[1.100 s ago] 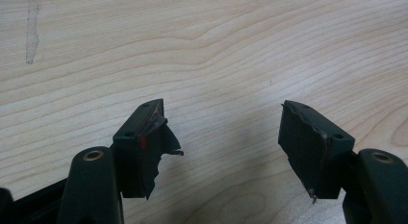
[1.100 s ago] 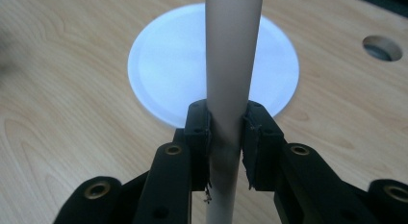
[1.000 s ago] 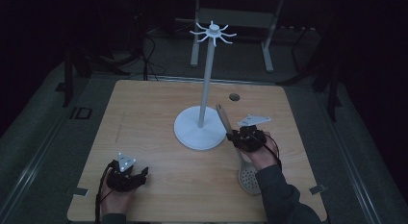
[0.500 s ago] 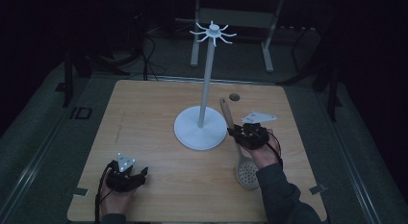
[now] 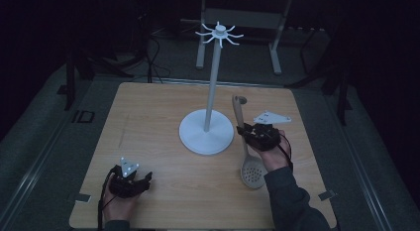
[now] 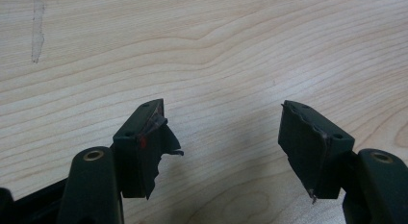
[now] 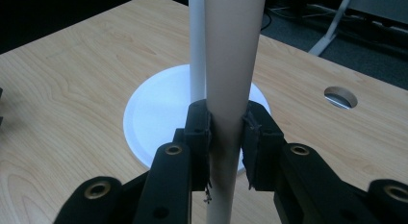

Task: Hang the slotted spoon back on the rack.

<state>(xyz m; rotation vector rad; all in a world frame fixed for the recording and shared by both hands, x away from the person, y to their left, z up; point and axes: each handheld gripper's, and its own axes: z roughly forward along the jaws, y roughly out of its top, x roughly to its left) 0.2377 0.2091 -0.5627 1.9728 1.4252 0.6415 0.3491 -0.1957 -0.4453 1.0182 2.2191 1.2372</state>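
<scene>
A white stand (image 5: 212,87) with a ring of hooks (image 5: 219,33) at its top rises from a round base (image 5: 205,132) at the table's middle. My right gripper (image 5: 246,134) is shut on the handle of a beige slotted spoon (image 5: 251,169), just right of the base. The spoon's bowl hangs toward me and its handle points away. In the right gripper view the jaws (image 7: 226,123) clamp the handle (image 7: 233,51), with the stand's pole (image 7: 196,46) close behind it. My left gripper (image 5: 143,180) rests open at the front left, with bare wood between its fingers (image 6: 223,137).
The wooden table (image 5: 148,117) has a small round hole (image 7: 340,97) near its far right side. Dark floor, cables and a metal frame (image 5: 237,18) lie beyond the far edge. Broad bare wood lies left of the stand.
My right gripper has lifted the spoon slightly and moved it away from me, and the handle's tip has swung right. The left gripper has not moved.
</scene>
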